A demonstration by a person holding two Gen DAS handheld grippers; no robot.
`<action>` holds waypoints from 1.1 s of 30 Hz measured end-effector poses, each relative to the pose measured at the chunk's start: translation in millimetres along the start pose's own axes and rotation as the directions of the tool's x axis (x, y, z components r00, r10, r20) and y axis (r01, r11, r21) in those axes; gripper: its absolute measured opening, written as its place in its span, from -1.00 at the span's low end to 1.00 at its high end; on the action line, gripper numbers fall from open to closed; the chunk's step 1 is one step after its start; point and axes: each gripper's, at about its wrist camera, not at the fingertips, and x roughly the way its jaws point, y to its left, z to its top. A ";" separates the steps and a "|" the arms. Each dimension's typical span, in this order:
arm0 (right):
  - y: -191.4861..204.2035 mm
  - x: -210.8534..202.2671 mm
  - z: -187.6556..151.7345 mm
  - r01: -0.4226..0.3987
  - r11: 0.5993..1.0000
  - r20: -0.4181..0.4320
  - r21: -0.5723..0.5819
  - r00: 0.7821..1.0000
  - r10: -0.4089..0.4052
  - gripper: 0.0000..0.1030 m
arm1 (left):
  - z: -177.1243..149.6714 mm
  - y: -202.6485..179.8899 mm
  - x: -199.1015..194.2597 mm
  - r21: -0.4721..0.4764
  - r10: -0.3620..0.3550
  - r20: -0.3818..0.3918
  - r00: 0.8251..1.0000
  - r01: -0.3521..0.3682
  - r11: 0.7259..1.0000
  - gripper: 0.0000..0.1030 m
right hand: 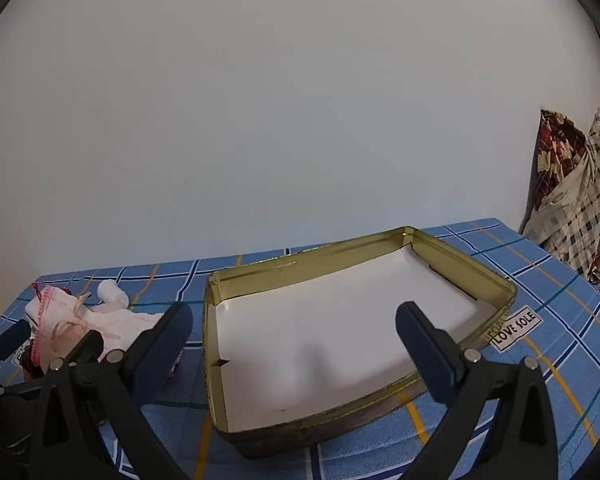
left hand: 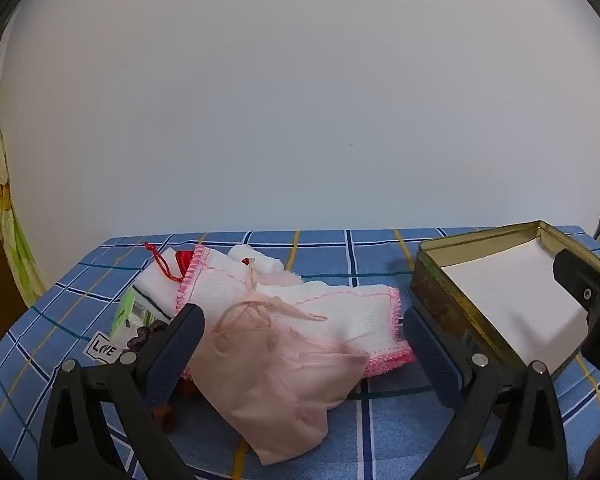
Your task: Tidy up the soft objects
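A: We are holding the left gripper (left hand: 302, 344) with its jaws spread wide over the pile of soft things; nothing is pinched between them. The right gripper (right hand: 294, 344) is also gaping, hanging over the tin box (right hand: 504, 286), and it is gripping nothing either.

B: So where are we seeing the things to sort?

A: They are lying heaped on the blue checked cloth (left hand: 328, 252), just beside the tin's left wall. On top we are looking at a thin pink fabric piece (left hand: 284, 384) draped toward us, over a white knitted cloth with pink trim (left hand: 356, 312). A small white roll (left hand: 266, 262) is sitting behind them, near a red cord (left hand: 160, 264).

B: How are we expecting them to handle?

A: We are judging them light, limp and easily bunched. The pink fabric looks sheer, so it is likely sagging and trailing when lifted, and it may drag the knit along. The ribbon (left hand: 252, 304) could snag.

B: Then where are we taking hold?

A: We are favouring a thick fold near the middle of the pink piece, not an edge or the ribbon, so the pads bite several layers. The tin, lined white inside and bare of items, is waiting as the likely destination.
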 end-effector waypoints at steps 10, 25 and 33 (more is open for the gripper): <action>2.6 -6.1 11.6 -0.023 1.000 0.001 0.000 1.000 0.023 1.00 | 5.1 -5.1 -0.7 0.010 -0.003 -0.037 0.999 0.003 1.000 0.97; -3.3 -6.1 13.1 -0.021 1.000 -0.003 0.022 1.000 0.021 1.00 | 2.2 -10.2 0.8 0.008 0.020 -0.039 0.999 -0.019 1.000 0.97; -0.5 -5.6 7.0 0.009 1.000 0.007 -0.014 1.000 -0.009 1.00 | -0.7 -16.6 6.8 0.032 0.017 -0.054 0.998 -0.016 0.999 0.97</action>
